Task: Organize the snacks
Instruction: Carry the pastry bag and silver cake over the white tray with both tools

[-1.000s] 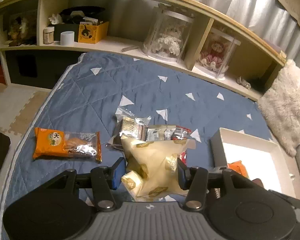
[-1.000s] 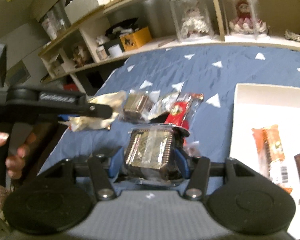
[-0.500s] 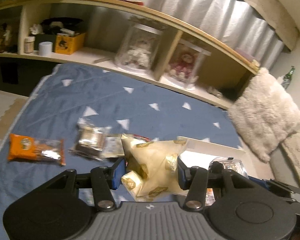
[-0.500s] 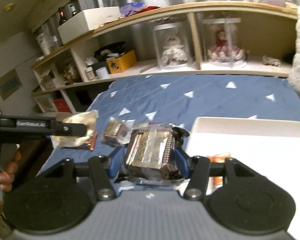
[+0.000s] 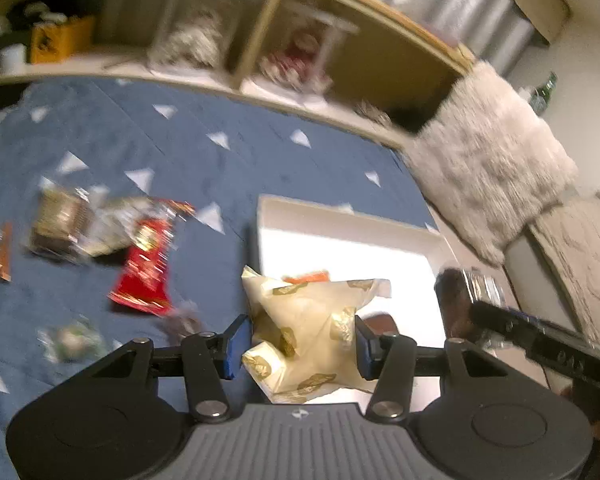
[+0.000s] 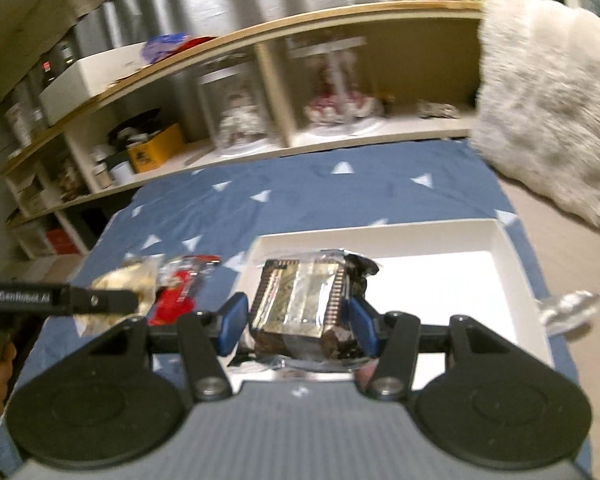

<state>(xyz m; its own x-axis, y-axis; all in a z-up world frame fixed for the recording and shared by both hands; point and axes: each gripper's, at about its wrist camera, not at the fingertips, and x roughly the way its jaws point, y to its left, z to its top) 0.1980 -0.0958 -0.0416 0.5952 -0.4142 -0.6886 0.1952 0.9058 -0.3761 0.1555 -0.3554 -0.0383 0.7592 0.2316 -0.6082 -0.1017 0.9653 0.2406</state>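
Observation:
My left gripper (image 5: 298, 342) is shut on a cream snack bag with gold print (image 5: 312, 332), held over the near left corner of the white box (image 5: 340, 214). My right gripper (image 6: 296, 320) is shut on a clear-wrapped dark chocolate snack pack (image 6: 304, 300), above the box's (image 6: 380, 232) left part. An orange packet (image 5: 306, 277) lies inside the box. On the blue blanket (image 5: 204, 168) to the left lie a red packet (image 5: 146, 268), a dark clear-wrapped pack (image 5: 60, 220) and a green packet (image 5: 74, 340). The left gripper with its cream bag (image 6: 128, 284) shows at the right wrist view's left.
A wooden shelf (image 6: 284, 80) with doll cases, a yellow box (image 6: 156, 154) and cups runs along the far side of the bed. A fluffy cream pillow (image 5: 488, 160) sits right of the box. A crumpled foil wrapper (image 6: 570, 306) lies beside the box's right wall.
Both grippers have swung right, from over the snack pile to over the white box, each still holding its snack. The snack pile now lies off to the left.

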